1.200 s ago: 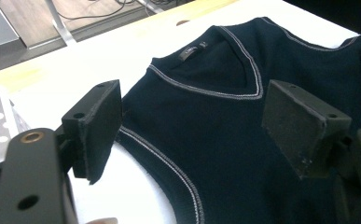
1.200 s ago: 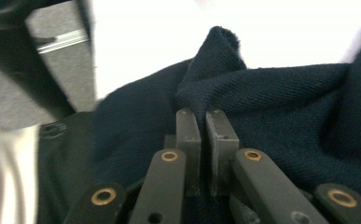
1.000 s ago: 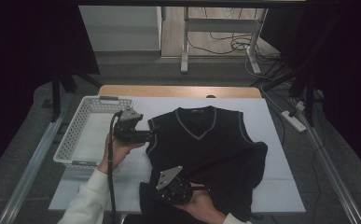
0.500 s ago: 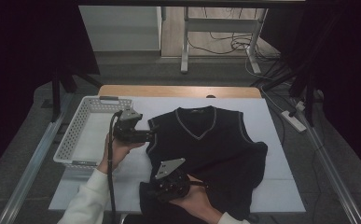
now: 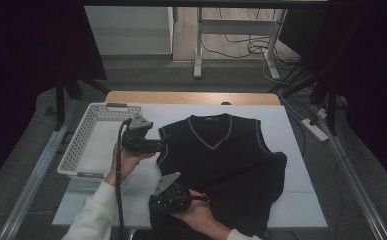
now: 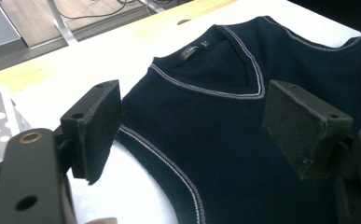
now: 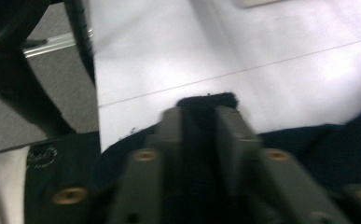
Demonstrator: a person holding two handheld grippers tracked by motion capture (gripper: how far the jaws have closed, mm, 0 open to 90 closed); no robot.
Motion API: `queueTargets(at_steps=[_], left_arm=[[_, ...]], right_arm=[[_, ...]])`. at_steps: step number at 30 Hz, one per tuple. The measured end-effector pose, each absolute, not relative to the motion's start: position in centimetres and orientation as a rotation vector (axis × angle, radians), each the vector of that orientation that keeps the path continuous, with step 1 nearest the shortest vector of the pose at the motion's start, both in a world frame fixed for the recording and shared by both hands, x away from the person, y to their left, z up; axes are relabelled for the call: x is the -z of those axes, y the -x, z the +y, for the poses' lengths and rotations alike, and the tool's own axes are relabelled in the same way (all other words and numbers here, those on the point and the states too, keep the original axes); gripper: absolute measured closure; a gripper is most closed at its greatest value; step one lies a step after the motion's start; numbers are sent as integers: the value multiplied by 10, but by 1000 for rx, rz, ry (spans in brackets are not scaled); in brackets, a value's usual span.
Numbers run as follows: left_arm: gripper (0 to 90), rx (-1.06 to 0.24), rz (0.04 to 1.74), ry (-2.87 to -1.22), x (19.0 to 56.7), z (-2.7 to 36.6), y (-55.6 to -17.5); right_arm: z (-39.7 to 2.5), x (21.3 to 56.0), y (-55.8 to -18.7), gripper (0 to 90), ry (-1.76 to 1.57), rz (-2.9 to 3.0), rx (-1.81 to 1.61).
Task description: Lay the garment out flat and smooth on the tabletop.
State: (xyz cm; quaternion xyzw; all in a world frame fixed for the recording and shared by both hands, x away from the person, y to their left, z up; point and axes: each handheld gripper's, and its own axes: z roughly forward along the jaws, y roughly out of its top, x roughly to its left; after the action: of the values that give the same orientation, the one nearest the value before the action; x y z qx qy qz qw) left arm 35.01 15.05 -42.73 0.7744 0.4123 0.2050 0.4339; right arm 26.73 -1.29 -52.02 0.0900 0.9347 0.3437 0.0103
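A white tabletop (image 5: pixel 291 150) with a strip of bare wood along its far edge stands in a dim room, dark drapes on both sides, a grey floor behind it with metal frame legs, loose cables and a power strip (image 5: pixel 313 128) lying to the right. A white perforated basket (image 5: pixel 93 145) sits at the tabletop's left edge. A dark navy sleeveless V-neck sweater (image 5: pixel 226 160), trimmed with pale stitching at the neck and armholes, lies flat across the middle of the tabletop, collar toward the far side; its lower right part is bunched and folded up. The left hand-held gripper (image 5: pixel 153 145) is held just beside the sweater's left armhole, between basket and garment; in the left gripper view its two black pads (image 6: pixel 96 126) stand wide apart with nothing between them, the armhole edge of the sweater (image 6: pixel 225 121) lying beneath. The right hand-held gripper (image 5: pixel 173 195) is at the sweater's near left hem; in the right gripper view (image 7: pixel 205 121) its jaws are pressed together, pinching a fold of the dark fabric that pokes out past the tips. A small label (image 6: pixel 194 50) sits inside the back of the neck, but its writing is too small to read.
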Motion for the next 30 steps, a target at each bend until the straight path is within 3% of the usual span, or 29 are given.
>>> queueTargets(at_steps=[4,17,19,23,30], left_arm=[[207,-509,1031,-1925,428,152,-351],[207,-512,1033,-1925,427,152,-351],[207,-514,1032,-1927,427,152,-350],[207,-515,1034,-1923,427,154,-350],[207,-513,1039,-1924,428,155,-351]], right_arm=[[-12,522,-261,845,-231,2913,-1069],[-12,511,-214,844,-9,2947,-1091],[-17,509,-221,797,-82,2953,-1131],[-30,501,-232,575,-226,2910,-1225],[-82,487,-250,473,-446,2776,-1253]])
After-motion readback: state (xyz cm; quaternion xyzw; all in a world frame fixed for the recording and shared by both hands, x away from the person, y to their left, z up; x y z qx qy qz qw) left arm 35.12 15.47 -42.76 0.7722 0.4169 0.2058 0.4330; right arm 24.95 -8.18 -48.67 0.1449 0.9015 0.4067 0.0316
